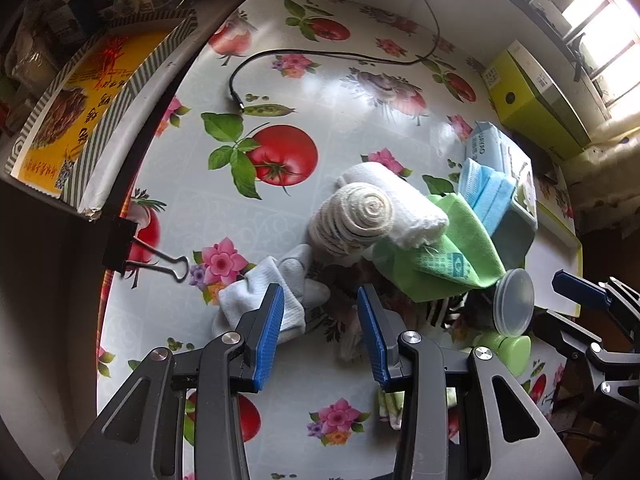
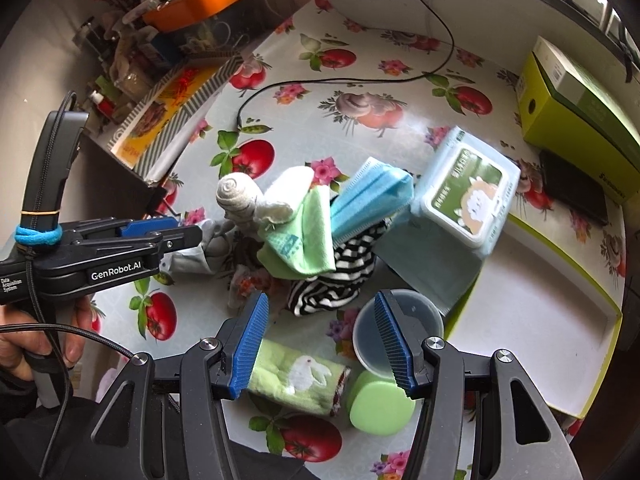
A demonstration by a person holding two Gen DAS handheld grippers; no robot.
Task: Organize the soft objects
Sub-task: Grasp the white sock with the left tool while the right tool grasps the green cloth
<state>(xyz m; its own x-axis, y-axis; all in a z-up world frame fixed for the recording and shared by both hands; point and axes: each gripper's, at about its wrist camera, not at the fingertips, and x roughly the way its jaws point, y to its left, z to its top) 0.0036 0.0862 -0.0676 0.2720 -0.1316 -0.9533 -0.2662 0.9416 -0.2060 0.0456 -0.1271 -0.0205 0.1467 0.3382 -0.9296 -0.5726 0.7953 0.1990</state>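
Observation:
A heap of soft things lies mid-table: a rolled beige cloth [image 1: 360, 208] [image 2: 236, 192], a white towel [image 1: 400, 200], a green cloth [image 1: 448, 256] [image 2: 304, 240], blue face masks [image 1: 488, 192] [image 2: 368, 200] and a striped black-and-white cloth [image 2: 332, 284]. Pale grey socks [image 1: 280, 292] [image 2: 212, 240] lie at the heap's near left. My left gripper [image 1: 320, 292] [image 2: 188, 232] hangs open just over the socks, nothing between its pads. My right gripper [image 2: 320, 300] is open above the striped cloth, with a rolled green rabbit towel [image 2: 296, 376] under it.
A wipes pack [image 2: 464, 196] leans on the heap. A clear cup [image 2: 396, 332] and a green round sponge [image 2: 380, 400] sit near my right finger. A yellow-green tray [image 2: 560, 280], a green box [image 2: 580, 112], a black cable [image 1: 320, 54], a binder clip [image 1: 156, 260] and a printed box [image 1: 80, 112] surround them.

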